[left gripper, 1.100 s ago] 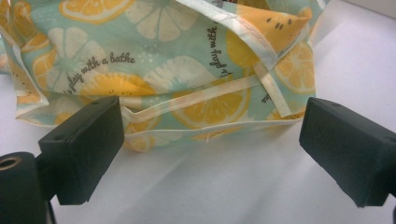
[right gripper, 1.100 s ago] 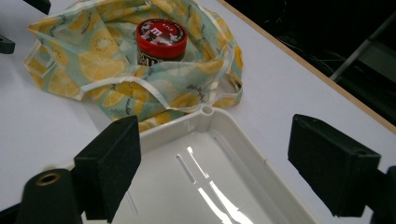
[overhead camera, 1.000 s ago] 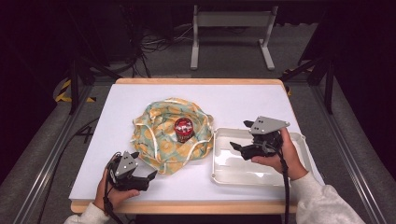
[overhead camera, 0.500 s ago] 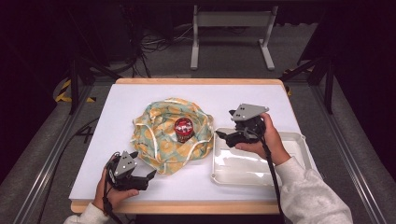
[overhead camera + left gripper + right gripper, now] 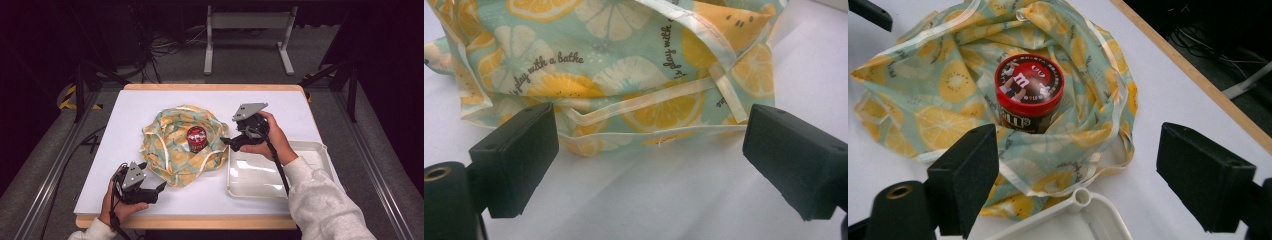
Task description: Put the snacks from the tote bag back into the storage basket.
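A lemon-print cloth bag lies crumpled at the middle of the white table, and a red-lidded candy tub stands upright in its folds. My right gripper hovers just right of the tub, open, above the tray's left corner. In the right gripper view the tub sits beyond the open jaws, with the bag around it. My left gripper rests open near the front edge, pointing at the bag's near hem.
A white plastic tray lies at the front right, its corner under my right gripper. The table's wooden rim runs along the front. Dark floor, cables and a metal stand lie beyond the far edge.
My right gripper has moved left and forward from over the tray to beside the candy tub. The left gripper has stayed where it was.
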A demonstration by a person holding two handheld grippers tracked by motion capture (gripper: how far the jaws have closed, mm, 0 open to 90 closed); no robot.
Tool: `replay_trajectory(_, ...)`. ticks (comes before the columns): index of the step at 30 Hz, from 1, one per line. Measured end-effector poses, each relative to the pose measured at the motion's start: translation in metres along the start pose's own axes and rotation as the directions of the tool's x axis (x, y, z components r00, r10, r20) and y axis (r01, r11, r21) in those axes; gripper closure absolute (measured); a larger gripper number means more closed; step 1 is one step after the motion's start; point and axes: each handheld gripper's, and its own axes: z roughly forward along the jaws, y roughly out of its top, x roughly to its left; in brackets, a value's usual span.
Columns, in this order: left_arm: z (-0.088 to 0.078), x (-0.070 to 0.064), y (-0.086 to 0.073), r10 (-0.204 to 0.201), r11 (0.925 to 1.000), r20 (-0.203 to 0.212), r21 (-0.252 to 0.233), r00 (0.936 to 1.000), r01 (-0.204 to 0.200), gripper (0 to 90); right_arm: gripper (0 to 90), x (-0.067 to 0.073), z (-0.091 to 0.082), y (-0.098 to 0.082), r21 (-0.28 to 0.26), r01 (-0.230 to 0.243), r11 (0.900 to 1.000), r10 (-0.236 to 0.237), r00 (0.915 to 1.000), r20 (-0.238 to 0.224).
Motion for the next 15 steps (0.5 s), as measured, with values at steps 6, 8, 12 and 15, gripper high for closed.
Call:
replay_trajectory(6, -0.001, -0.001, 0.0, 0.001, 1.0, -0.006, -0.001, 1.0, -0.001, 8.3, 17.1, 0.001, 0.013, 0.011, 0.021, 0.002, 1.0, -0.002, 0.9992, -0.04)
replay_trajectory(8, -0.002, -0.001, 0.0, 0.01, 0.9999, -0.013, 0.009, 0.9999, -0.01, 8.5, 17.1, 0.002, 0.019, 0.013, 0.04, 0.005, 0.999, -0.003, 0.999, -0.046)
replay_trajectory(12, -0.002, -0.002, 0.0, 0.015, 0.9998, -0.009, 0.013, 0.9998, -0.015, 8.7, 18.4, 0.002, 0.031, 0.018, 0.086, -0.008, 0.996, 0.014, 0.9979, -0.063)
replay_trajectory(15, -0.002, -0.002, -0.001, 0.012, 0.9999, -0.012, 0.01, 0.9999, -0.012, 8.7, 18.5, 0.003, 0.038, 0.022, 0.09, -0.004, 0.996, 0.012, 0.9961, -0.087)
